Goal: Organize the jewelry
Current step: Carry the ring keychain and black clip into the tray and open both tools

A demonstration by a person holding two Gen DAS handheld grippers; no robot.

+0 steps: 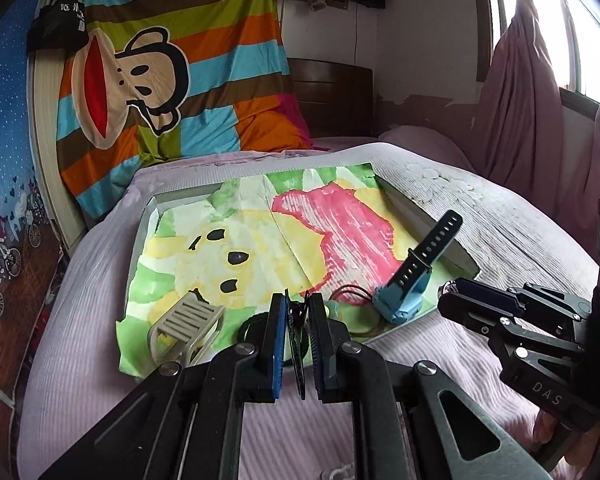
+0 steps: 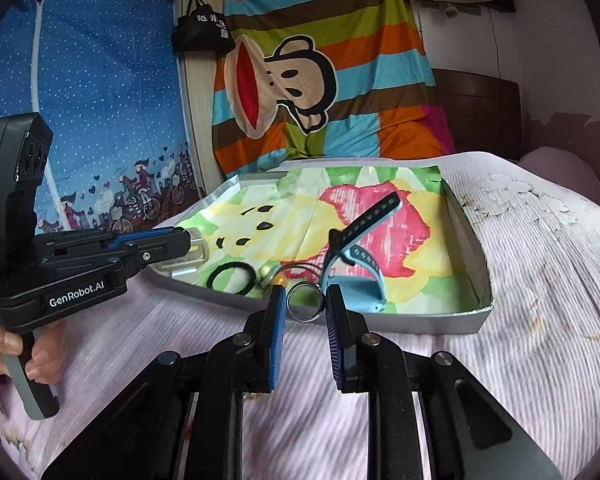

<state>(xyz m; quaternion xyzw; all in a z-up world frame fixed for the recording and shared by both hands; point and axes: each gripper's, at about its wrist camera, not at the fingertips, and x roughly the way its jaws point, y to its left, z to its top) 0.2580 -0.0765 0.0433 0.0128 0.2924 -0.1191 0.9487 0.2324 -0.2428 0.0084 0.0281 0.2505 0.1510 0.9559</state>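
Setting: bed under a pale pink ribbed cover, with a shallow grey tray lying on it, lined with a painted paper sheet in green, yellow and pink.
Left gripper: jaws narrow, pinched on a thin dark clip-like piece standing on edge between the blue pads (too slim and dark to name for certain); held above the near edge of the tray.
Right gripper: jaws narrow, clamped on a silver ring, its hoop facing the camera; held just in front of the tray's near wall.
Hand: a person's fingers wrapped round the left gripper's handle, seen at the left of the right wrist view.
Watch: light blue body on the paper near the tray's right front corner, dark perforated strap sticking up at a slant.
Hair tie: black loop lying flat on the green part of the paper, near the tray's front.
Cord: thin dark loop beside the watch, on the pink patch.
Beige clip: ribbed plastic piece at the tray's left front, just beside the left gripper.
Beads: small yellowish pieces between hair tie and watch (details too small).
Backdrop: striped cloth with a cartoon monkey face, hung behind the bed.
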